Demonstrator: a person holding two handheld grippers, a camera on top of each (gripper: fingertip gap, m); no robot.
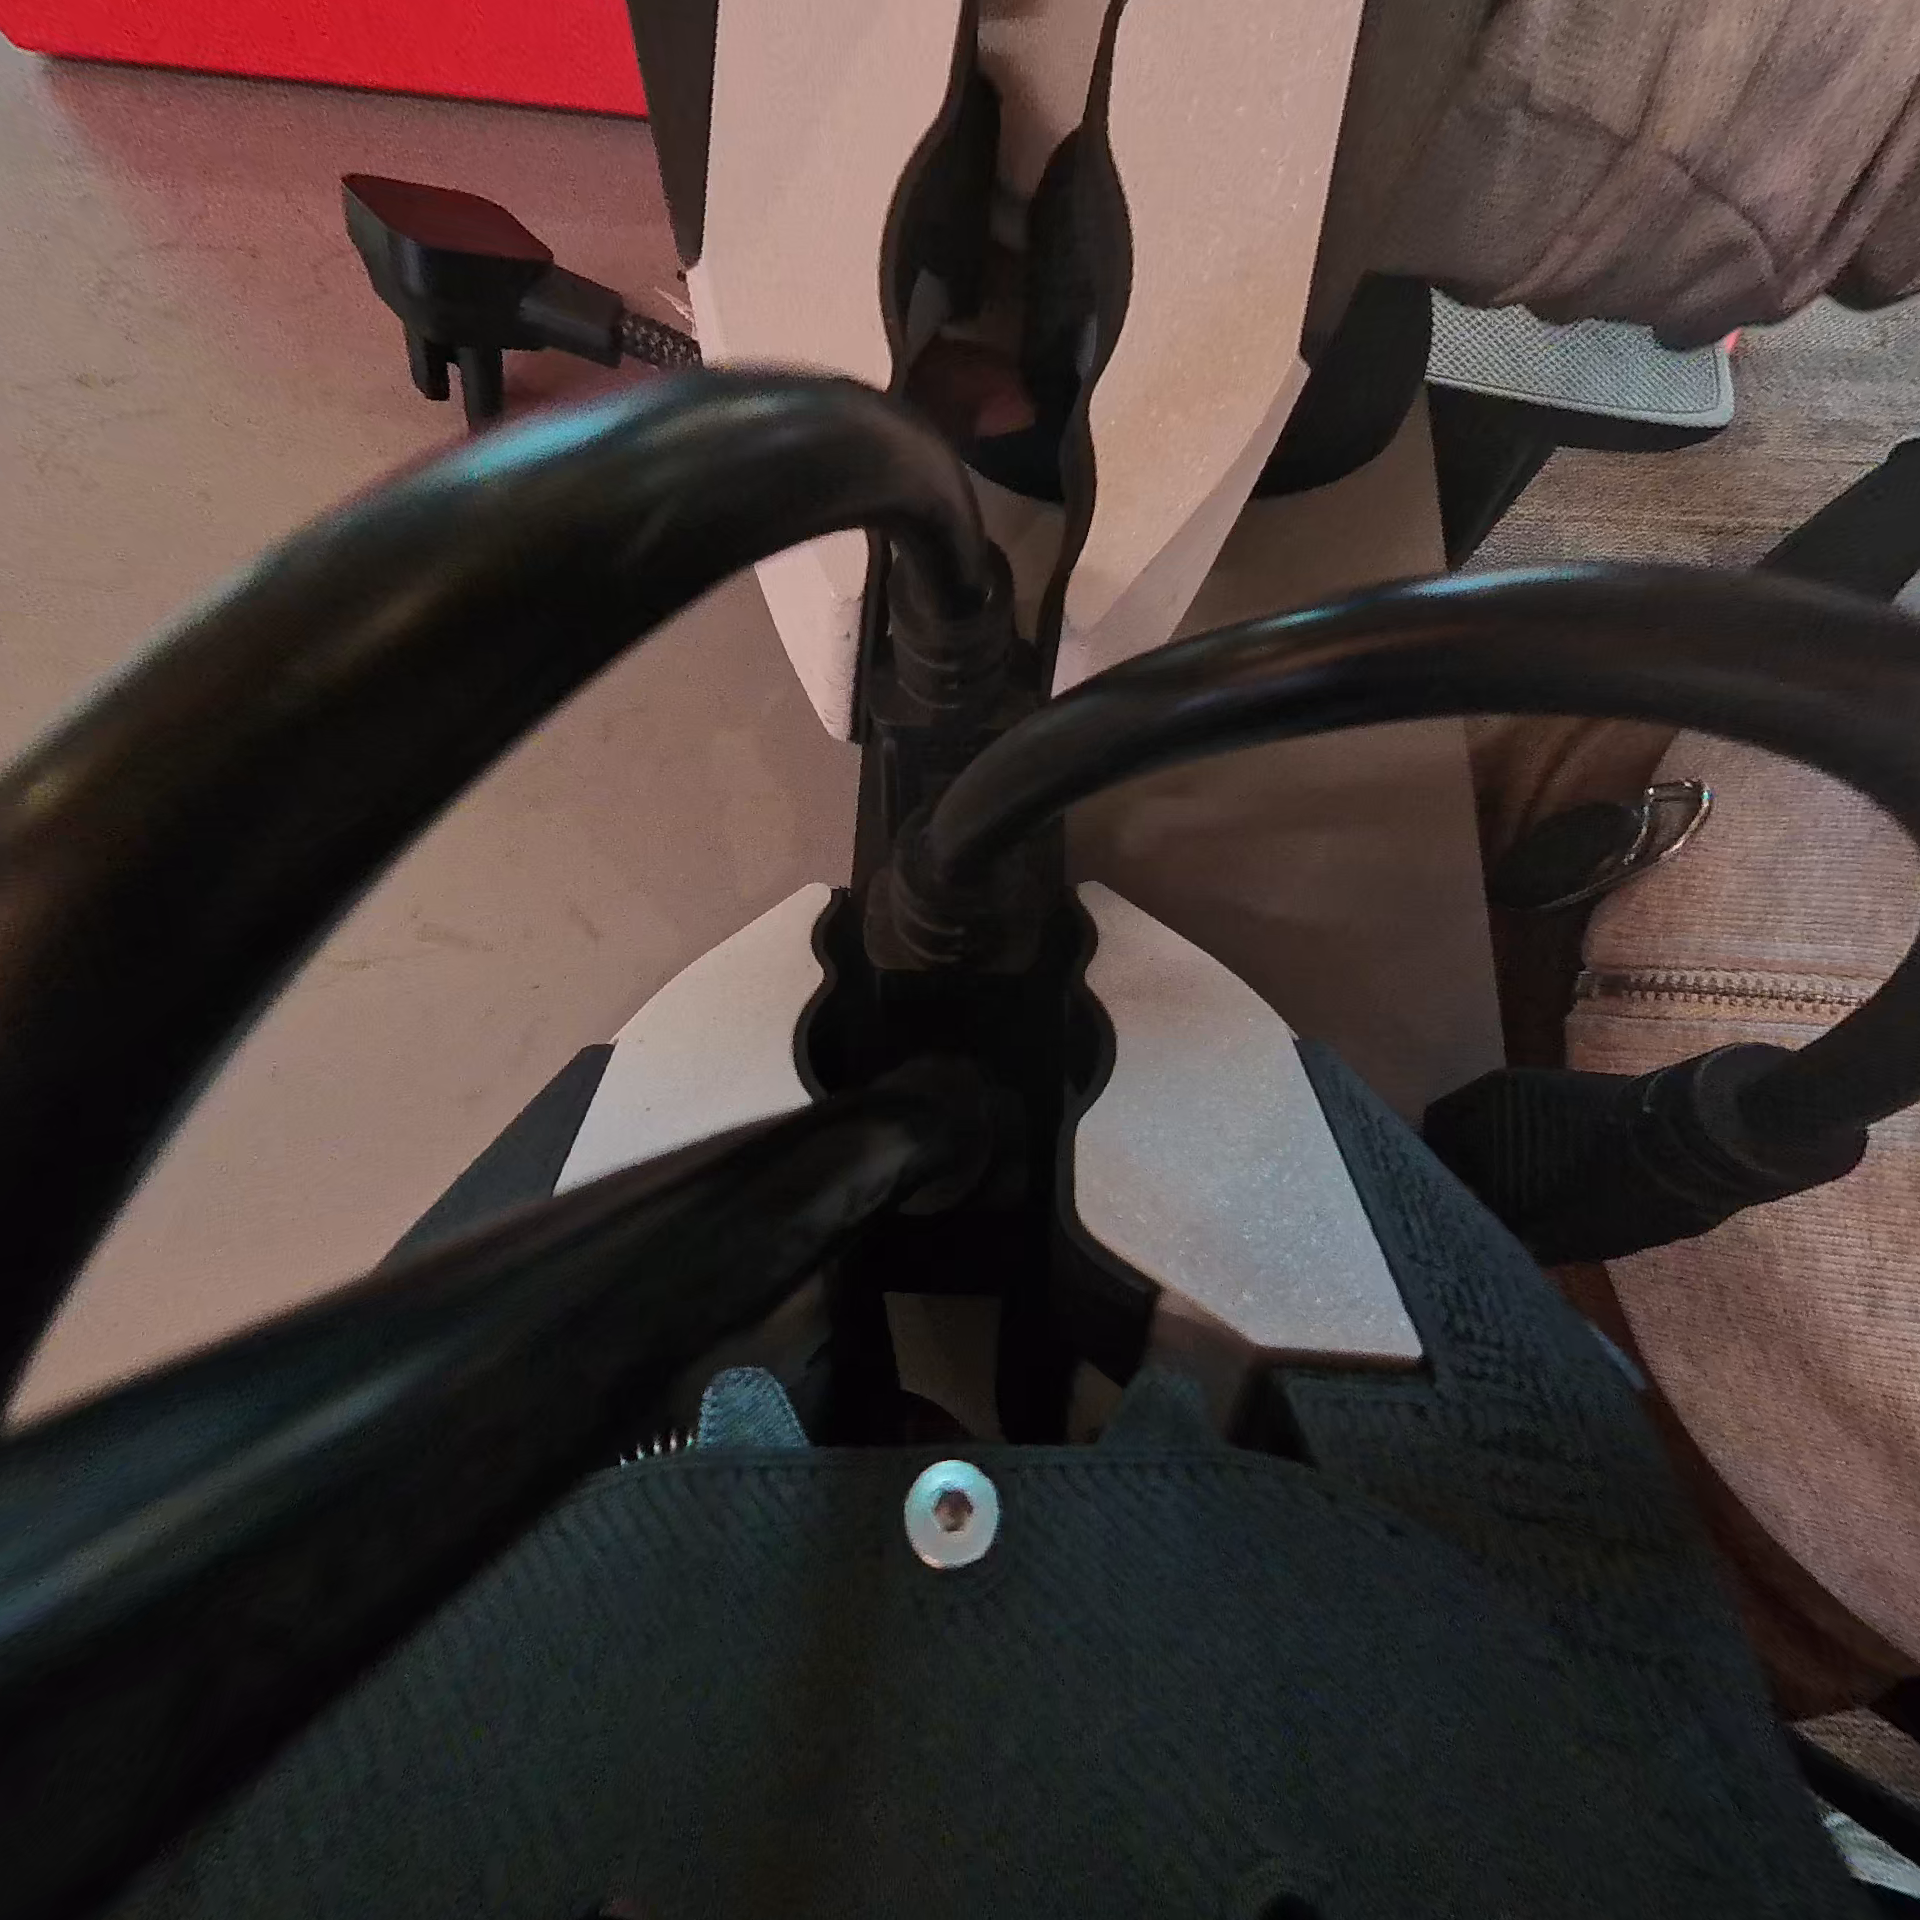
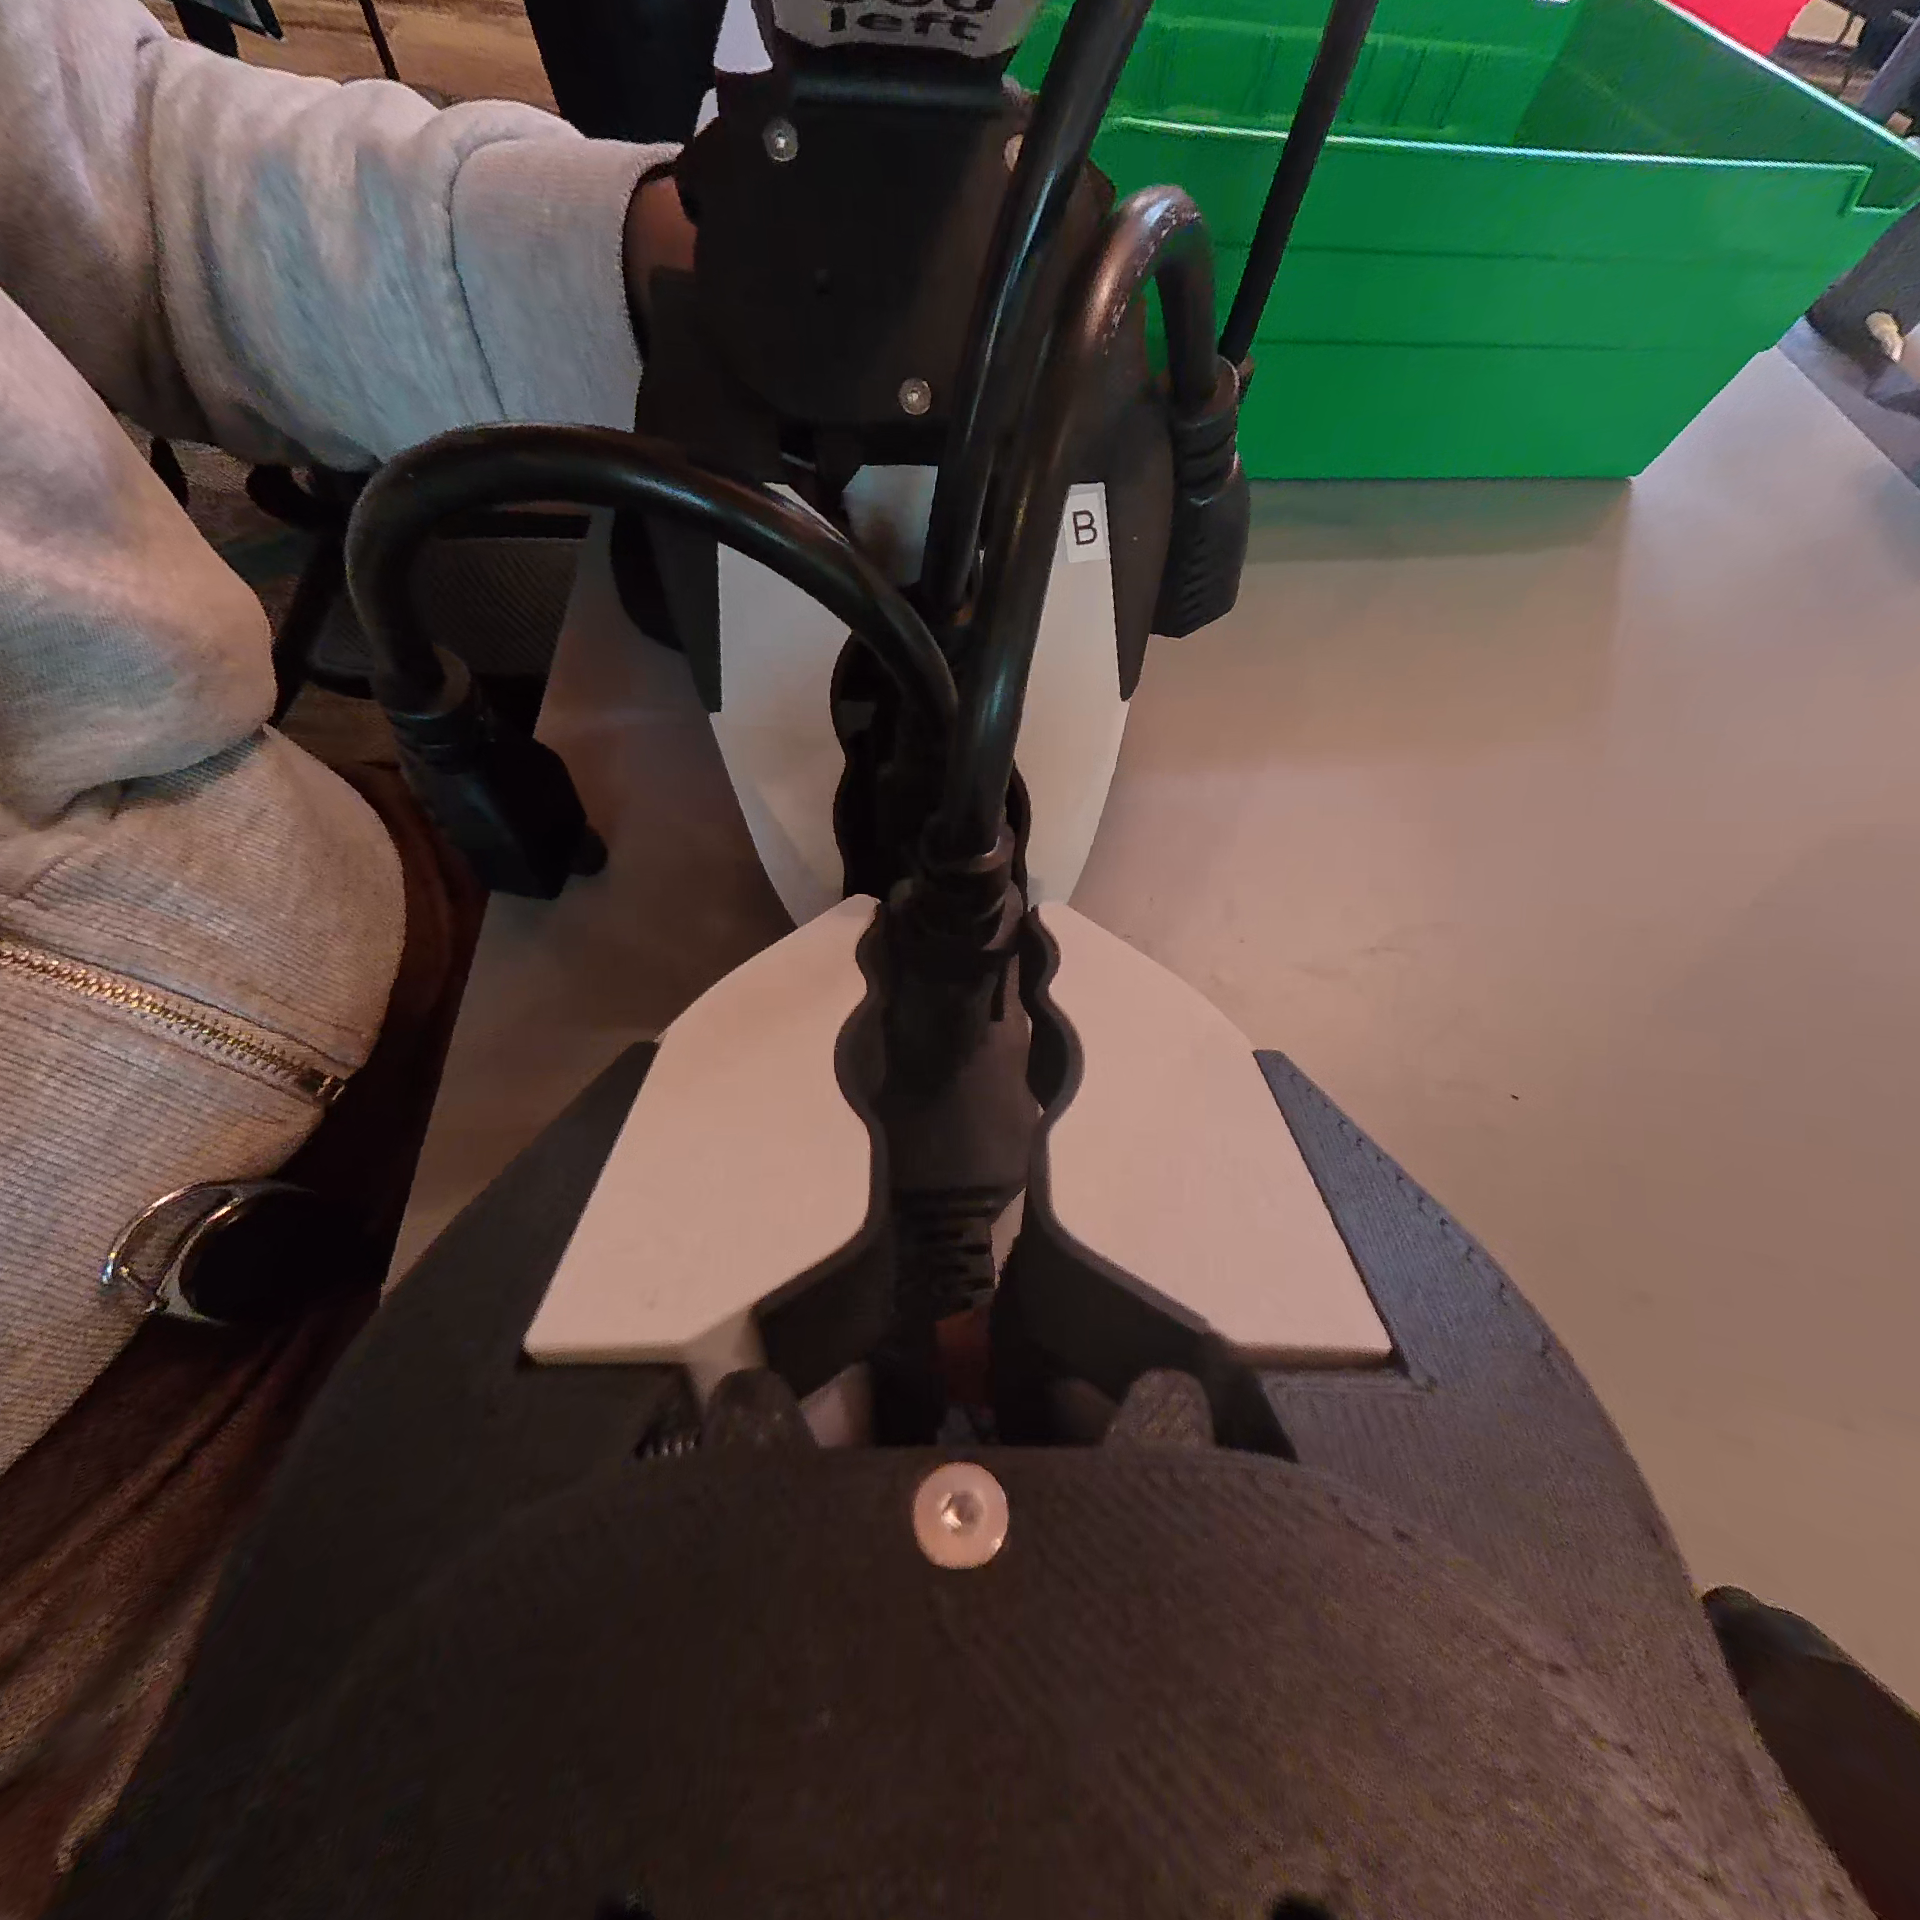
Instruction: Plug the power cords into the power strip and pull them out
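A narrow black body, apparently the power strip [image 1: 956, 1049] seen edge-on, runs between the two grippers above the table. My left gripper [image 1: 961, 914] is shut on it. Thick black cords [image 1: 416, 623] loop out of ribbed plug ends [image 1: 935, 904] along it. My right gripper [image 2: 956, 914] faces the left one [image 2: 935, 831] tip to tip and is shut on a black plug [image 2: 956, 1049] with a ribbed collar. It also shows in the left wrist view [image 1: 956, 675]. Where plug and strip meet is hidden by fingers and cords.
A loose black plug [image 1: 447, 260] with a braided cable lies on the pale table [image 2: 1455, 935]. Two free cord ends [image 2: 488, 790] [image 2: 1205, 520] hang by the grippers. A green bin [image 2: 1455, 312] stands at the back right, a red object [image 1: 312, 42] beyond. A person's sleeve [image 2: 208, 312] is close by. Less than 4 cm separates the two grippers' tips.
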